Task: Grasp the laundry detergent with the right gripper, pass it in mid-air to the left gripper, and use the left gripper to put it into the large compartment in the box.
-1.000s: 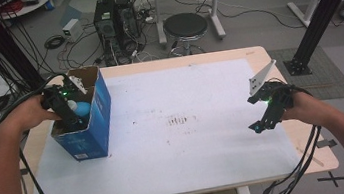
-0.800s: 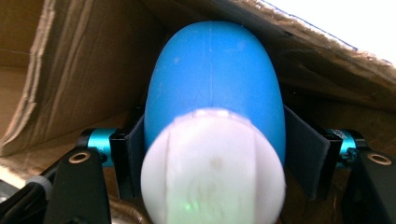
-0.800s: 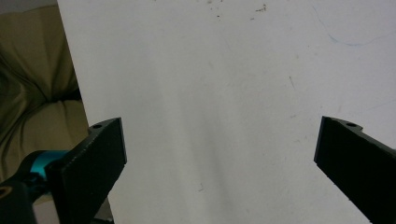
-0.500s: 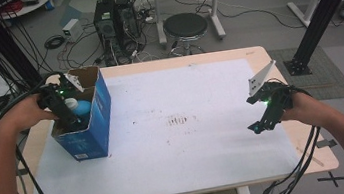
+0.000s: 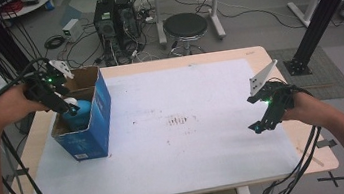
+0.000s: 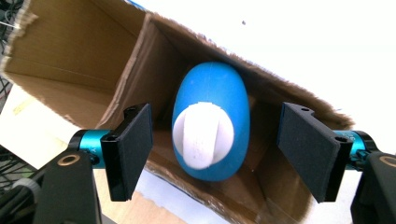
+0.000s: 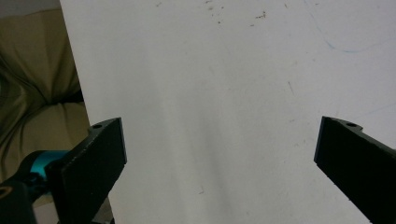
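Note:
A blue egg-shaped object with a white cap [image 6: 210, 116] stands inside an open cardboard box [image 5: 89, 135], blue outside and brown inside, at the table's left. My left gripper [image 5: 72, 109] hovers over the box mouth. Its jaws have just been opening. In the left gripper view they [image 6: 215, 149] stand on either side of the blue object [image 5: 80, 115] with clear gaps, touching nothing. My right gripper [image 5: 257, 127] rests low over the white sheet [image 5: 181, 146] at the right, open wide [image 7: 219, 158] and empty.
The white sheet [image 7: 233, 70] covers most of the wooden tabletop [image 5: 255, 55] and carries faint marks near its middle. Cables trail from both grippers off the near edge. A stool [image 5: 185, 27] and computer towers [image 5: 114, 19] stand on the floor beyond the table.
My left gripper has risen a little above the box, leaving the blue object standing inside. My right gripper has stayed where it was.

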`<state>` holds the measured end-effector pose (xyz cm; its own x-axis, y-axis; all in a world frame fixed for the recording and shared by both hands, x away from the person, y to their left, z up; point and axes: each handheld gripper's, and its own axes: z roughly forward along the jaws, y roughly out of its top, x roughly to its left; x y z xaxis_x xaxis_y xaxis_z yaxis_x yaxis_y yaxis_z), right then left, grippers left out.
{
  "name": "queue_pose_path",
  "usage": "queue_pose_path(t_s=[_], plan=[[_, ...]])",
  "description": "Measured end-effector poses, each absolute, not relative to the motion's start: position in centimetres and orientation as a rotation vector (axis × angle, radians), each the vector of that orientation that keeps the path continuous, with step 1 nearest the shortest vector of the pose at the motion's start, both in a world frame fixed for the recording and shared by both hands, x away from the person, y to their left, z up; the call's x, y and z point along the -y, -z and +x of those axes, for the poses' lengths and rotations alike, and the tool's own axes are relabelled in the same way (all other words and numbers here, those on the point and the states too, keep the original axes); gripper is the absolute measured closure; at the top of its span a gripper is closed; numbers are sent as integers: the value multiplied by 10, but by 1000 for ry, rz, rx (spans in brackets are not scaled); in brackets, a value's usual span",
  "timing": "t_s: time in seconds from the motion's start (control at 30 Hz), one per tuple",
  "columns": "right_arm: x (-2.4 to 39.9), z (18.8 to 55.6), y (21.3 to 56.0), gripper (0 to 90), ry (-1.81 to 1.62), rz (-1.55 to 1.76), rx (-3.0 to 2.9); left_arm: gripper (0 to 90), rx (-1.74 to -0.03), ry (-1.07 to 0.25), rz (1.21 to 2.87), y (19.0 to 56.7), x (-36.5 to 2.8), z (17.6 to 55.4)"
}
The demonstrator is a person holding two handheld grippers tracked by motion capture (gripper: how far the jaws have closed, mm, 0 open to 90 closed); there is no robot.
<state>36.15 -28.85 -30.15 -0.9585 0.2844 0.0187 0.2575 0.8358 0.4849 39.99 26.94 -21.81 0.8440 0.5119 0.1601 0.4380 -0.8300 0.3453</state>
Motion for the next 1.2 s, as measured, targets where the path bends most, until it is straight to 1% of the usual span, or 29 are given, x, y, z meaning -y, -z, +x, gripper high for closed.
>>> queue_pose_path(t_s=[0.17, 0.2, 0.23, 0.4, 0.6, 0.73, 0.87, 1.0, 1.2], plan=[[291, 361, 300, 13, -778, 452, -2948, 259, -753, -350, 2686, 202, -267, 392], [292, 361, 300, 13, -781, 452, -2946, 197, -751, -340, 2684, 199, -266, 390], [292, 361, 300, 13, -782, 455, -2945, 178, -748, -332, 2671, 196, -264, 388], [291, 361, 299, 13, -782, 457, -2943, 178, -701, -358, 2673, 187, -251, 379], [290, 360, 296, 13, -783, 448, -2937, 178, -648, -345, 2704, 183, -233, 370], [288, 357, 296, 13, -777, 438, -2938, 178, -601, -295, 2730, 186, -223, 364], [286, 356, 294, 13, -781, 434, -2934, 178, -589, -251, 2717, 191, -212, 360], [284, 355, 294, 13, -784, 427, -2929, 178, -501, -202, 2728, 199, -196, 354], [280, 354, 293, 13, -786, 423, -2924, 178, -448, -175, 2749, 209, -175, 349]])
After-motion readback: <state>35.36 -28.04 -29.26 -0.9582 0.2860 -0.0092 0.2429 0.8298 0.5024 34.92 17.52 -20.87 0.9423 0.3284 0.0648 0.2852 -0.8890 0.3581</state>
